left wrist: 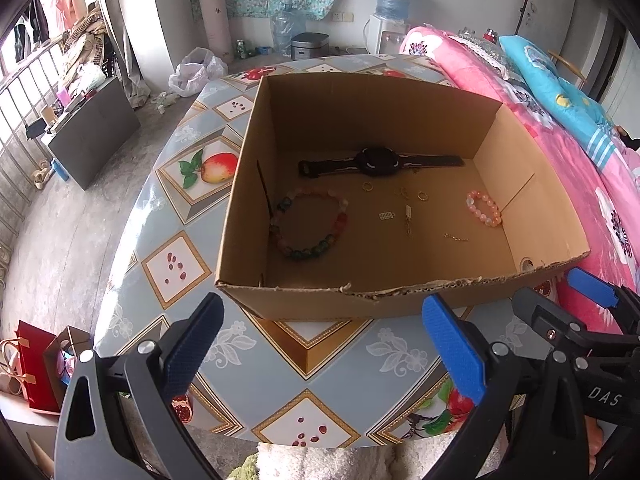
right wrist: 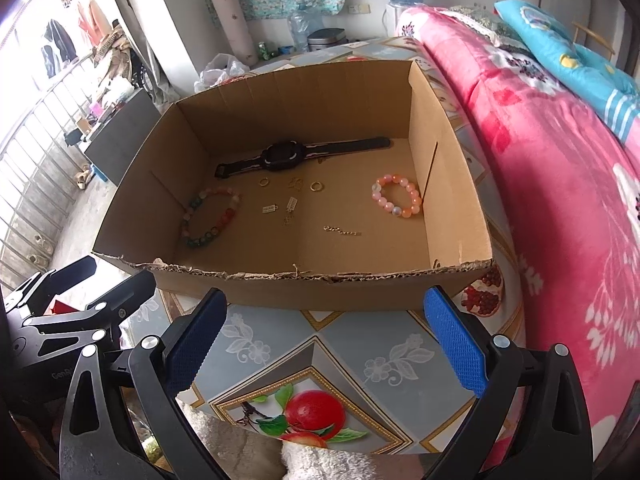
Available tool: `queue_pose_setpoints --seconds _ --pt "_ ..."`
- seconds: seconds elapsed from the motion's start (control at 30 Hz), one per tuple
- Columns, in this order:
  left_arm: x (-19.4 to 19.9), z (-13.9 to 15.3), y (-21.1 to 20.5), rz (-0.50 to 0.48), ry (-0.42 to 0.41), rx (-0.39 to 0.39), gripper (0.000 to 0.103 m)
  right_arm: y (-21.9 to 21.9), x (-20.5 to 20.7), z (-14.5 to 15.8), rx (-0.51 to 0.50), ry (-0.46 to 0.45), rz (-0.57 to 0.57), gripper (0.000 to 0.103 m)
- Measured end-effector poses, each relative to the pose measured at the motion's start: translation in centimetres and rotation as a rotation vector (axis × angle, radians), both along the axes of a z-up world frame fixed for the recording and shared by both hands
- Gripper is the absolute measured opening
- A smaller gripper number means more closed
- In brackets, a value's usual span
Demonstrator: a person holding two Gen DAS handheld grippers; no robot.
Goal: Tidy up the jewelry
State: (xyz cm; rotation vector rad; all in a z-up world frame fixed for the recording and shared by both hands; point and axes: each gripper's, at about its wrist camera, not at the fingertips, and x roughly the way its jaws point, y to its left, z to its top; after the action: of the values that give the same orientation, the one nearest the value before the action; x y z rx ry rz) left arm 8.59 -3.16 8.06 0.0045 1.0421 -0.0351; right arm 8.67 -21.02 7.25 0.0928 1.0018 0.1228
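Jewelry all in the box, both grippers empty and held back.

Inside the cardboard box [right wrist: 452,184] on the bench [right wrist: 320,344] lie a black watch [right wrist: 280,156] along the far wall, a multicolored bead bracelet [right wrist: 210,216] at left, a pink bead bracelet [right wrist: 398,196] at right, and small gold rings [right wrist: 316,186], charms [right wrist: 291,203] and a short chain [right wrist: 342,231] between them. The pieces lie apart in loose rows, so the sorting looks mostly or fully done. The left gripper [left wrist: 324,348] and right gripper [right wrist: 326,340] hover over the near bench, jaws spread wide, gripping nothing.
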Motion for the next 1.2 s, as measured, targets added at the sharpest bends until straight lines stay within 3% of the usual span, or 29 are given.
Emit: queue_pose_setpoints --seconds 1.2 --pt "0.54 -0.63 -0.24 -0.016 0.025 -0.008 0.097 -0.21 0.2 0.04 -0.019 0.02 -0.023 0.095"
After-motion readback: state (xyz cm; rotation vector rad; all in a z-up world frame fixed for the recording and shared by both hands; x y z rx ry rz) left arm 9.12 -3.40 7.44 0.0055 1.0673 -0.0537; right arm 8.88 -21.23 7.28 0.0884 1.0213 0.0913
